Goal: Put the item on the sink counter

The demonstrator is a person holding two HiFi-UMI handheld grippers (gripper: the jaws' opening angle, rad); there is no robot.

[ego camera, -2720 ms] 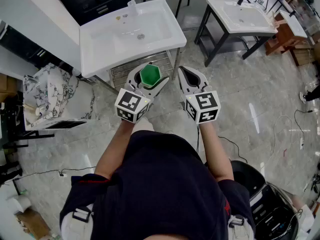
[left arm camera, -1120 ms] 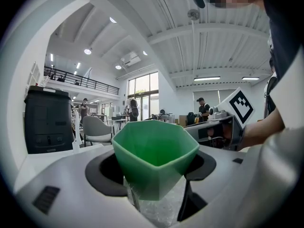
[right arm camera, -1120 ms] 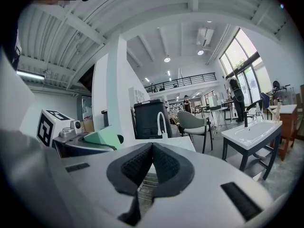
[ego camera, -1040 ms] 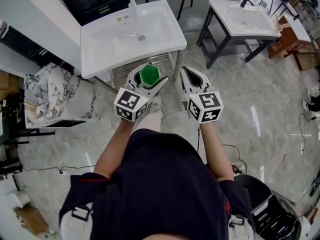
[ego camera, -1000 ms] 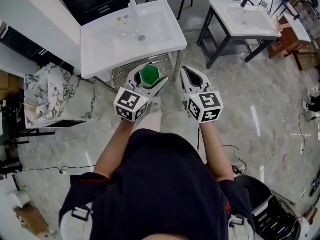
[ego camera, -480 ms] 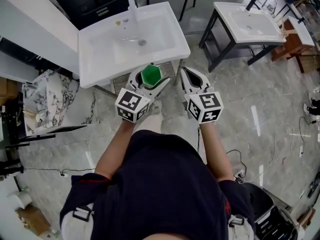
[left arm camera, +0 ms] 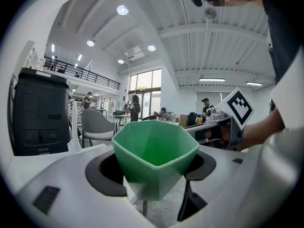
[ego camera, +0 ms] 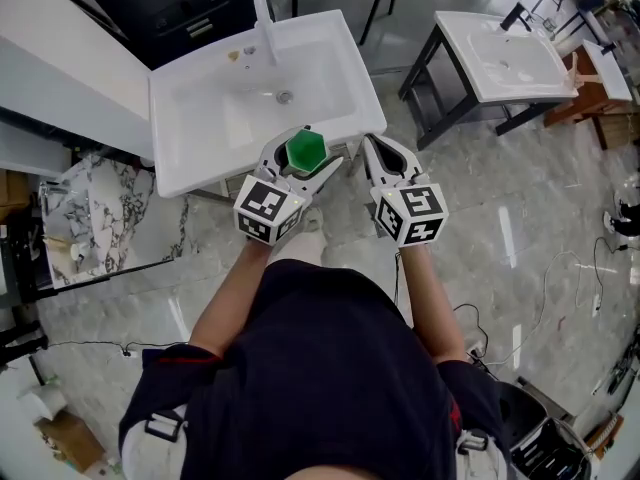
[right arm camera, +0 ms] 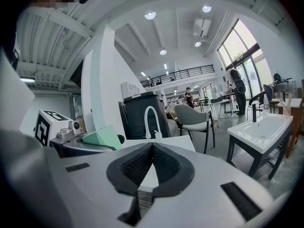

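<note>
The cup [left arm camera: 154, 156] was clamped by the left gripper [ego camera: 303, 154], with the pads pressed on its faceted sides. It was seen at the centre of the head view, over the near edge of the sink [ego camera: 355, 73] and not yet set down. The right gripper [ego camera: 371, 148] was clenched on nothing, just to the right.

Because the cup narrows downward, it was judged liable to slip or tilt if the hold were eased before its base met the counter. The near rim could also be struck. If the cup were left overhanging that rim, it could be tipped to the floor. If it were released over the basin, it would be dropped into the bowl rather than placed on the flat.

The cup was seen to be empty. Nothing but the drain [ego camera: 285, 96] was made out in the basin, above centre. The further sink [ego camera: 458, 38], upper right, likewise appeared empty.
</note>
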